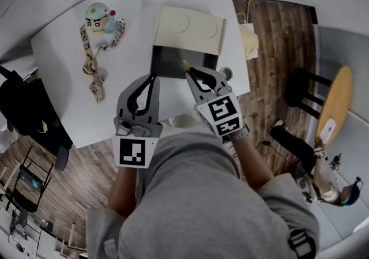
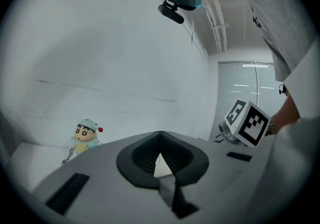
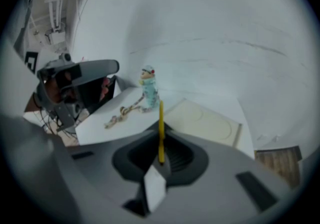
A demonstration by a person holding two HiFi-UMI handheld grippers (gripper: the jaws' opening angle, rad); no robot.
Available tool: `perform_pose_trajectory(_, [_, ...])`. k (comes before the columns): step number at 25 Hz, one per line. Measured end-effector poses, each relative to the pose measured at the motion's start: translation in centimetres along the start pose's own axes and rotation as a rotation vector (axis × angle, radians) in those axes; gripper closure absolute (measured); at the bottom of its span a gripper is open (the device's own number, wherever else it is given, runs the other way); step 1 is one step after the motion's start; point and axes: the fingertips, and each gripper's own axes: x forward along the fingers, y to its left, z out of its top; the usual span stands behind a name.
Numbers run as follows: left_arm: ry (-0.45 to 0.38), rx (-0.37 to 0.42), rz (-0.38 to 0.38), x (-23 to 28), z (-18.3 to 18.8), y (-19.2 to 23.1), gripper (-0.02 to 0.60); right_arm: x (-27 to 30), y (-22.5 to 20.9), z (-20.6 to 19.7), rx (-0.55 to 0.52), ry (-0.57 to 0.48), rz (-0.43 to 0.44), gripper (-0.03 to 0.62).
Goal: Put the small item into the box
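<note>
A thin yellow stick (image 3: 161, 128) stands upright between the jaws of my right gripper (image 1: 190, 71), which is shut on it. In the head view its yellow tip (image 1: 185, 66) is over the near edge of the box's dark base (image 1: 173, 59). The cream lid (image 1: 187, 28) lies open behind the base and also shows in the right gripper view (image 3: 205, 120). My left gripper (image 1: 153, 77) hovers beside the right one at the table's near edge, shut and holding nothing (image 2: 160, 135).
A cartoon figure toy (image 1: 102, 18) with a patterned lanyard (image 1: 89, 64) lies on the white table (image 1: 69, 96) at the far left. A black chair (image 1: 29, 113) stands to the left. A black stool (image 1: 300, 87), a round wooden top (image 1: 337, 99) and another person (image 1: 328, 186) are to the right.
</note>
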Motion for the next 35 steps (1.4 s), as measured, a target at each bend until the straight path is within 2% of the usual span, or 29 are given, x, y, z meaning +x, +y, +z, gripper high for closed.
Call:
perform_pose_trajectory(25, [-0.006, -0.032, 0.023, 2.1, -1.0, 2.5, 0.551, 7.2, -2.7, -7.2, -0.017, 0.289, 0.022, 0.533])
perform_pose_trajectory(35, [0.016, -0.043, 0.030, 2.2, -1.9, 3.1, 0.551, 9.2, -3.3, -9.3, -0.011, 0.361, 0.019, 0.533])
